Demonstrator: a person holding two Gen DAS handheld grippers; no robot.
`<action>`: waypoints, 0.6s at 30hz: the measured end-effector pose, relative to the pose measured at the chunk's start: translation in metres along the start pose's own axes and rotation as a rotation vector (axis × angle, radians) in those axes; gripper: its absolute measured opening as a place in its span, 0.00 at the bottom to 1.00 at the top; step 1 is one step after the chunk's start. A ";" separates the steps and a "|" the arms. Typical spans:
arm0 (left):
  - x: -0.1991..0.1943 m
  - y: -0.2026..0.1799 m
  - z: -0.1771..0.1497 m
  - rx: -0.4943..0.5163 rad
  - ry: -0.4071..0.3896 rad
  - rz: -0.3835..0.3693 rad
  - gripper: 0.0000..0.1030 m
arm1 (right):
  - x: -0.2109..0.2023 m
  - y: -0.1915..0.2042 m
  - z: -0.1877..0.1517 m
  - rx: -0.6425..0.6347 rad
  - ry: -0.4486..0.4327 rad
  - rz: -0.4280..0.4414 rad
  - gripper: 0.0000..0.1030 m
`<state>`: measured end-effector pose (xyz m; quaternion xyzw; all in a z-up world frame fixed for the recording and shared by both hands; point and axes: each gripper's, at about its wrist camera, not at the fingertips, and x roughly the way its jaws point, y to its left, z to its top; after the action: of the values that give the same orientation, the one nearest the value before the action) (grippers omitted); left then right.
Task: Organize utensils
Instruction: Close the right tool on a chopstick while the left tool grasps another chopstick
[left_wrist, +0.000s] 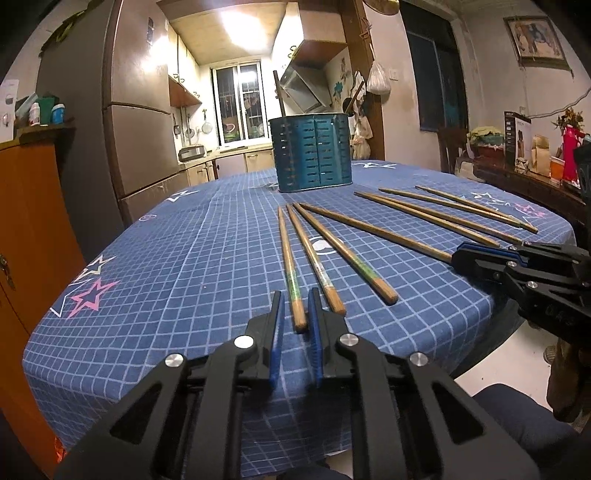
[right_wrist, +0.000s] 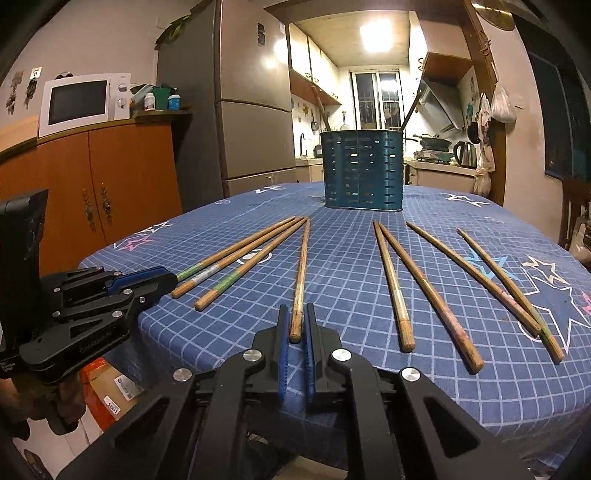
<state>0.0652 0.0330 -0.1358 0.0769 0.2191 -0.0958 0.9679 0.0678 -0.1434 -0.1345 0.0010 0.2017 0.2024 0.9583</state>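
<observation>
Both fingers (left_wrist: 277, 306) (right_wrist: 283, 321) pairs spread, flanking chopstick ends (left_wrist: 300, 325) (right_wrist: 294, 334) unpinched; holder (right_wrist: 362, 170) contents mostly hidden.

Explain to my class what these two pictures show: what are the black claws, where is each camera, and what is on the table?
Each black claw is a hand-held gripper; a person holds one in each hand. A camera on each looks forward along its two fingers. One picture comes from the left gripper, the other from the right gripper, and each picture also shows the other gripper at its edge. On the blue checked tablecloth lie eight wooden chopsticks, fanned out before a teal slotted holder with a couple of sticks already in it. Both grippers are open and hold nothing; each has a chopstick end between its fingers.
</observation>
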 end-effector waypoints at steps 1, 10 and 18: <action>0.000 0.000 -0.001 -0.002 -0.002 0.001 0.11 | 0.000 0.000 -0.001 0.004 -0.005 -0.001 0.08; -0.005 0.005 -0.002 -0.019 -0.010 0.011 0.06 | -0.007 -0.003 0.002 0.016 -0.045 -0.020 0.07; -0.029 0.026 0.038 -0.043 -0.126 0.040 0.05 | -0.038 -0.004 0.045 -0.032 -0.160 -0.032 0.07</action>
<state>0.0606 0.0554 -0.0868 0.0544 0.1580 -0.0762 0.9830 0.0554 -0.1577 -0.0786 -0.0013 0.1212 0.1896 0.9743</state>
